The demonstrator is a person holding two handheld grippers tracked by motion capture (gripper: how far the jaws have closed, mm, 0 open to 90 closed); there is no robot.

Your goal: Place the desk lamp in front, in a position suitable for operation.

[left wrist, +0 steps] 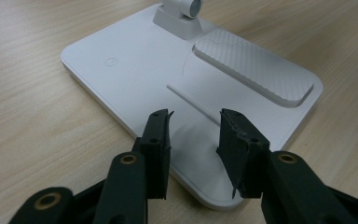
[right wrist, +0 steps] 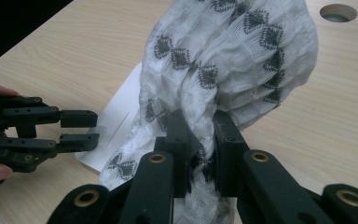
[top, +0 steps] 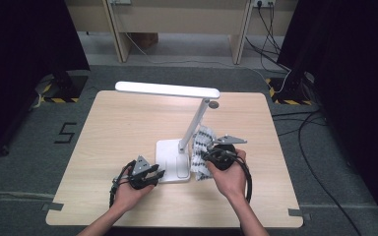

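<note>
A white desk lamp stands mid-table, its flat base (top: 170, 160) near the front and its long head (top: 167, 89) reaching left. My left gripper (top: 160, 173) (left wrist: 196, 135) is open, its jaws hovering over the near corner of the base (left wrist: 135, 70) with nothing between them. My right gripper (top: 207, 157) (right wrist: 200, 135) is shut on a white cloth with black diamond patterns (top: 201, 147) (right wrist: 233, 51), held bunched just right of the base and lamp arm. The right gripper view also has the left gripper (right wrist: 91, 128) by the base (right wrist: 121, 116).
The light wooden table (top: 123, 123) has a round cable hole (top: 213, 104) (right wrist: 338, 12) behind the lamp. The base carries a textured pad (left wrist: 256, 70) and a round button mark (left wrist: 110, 61). Cables (top: 315, 167) lie on the floor to the right.
</note>
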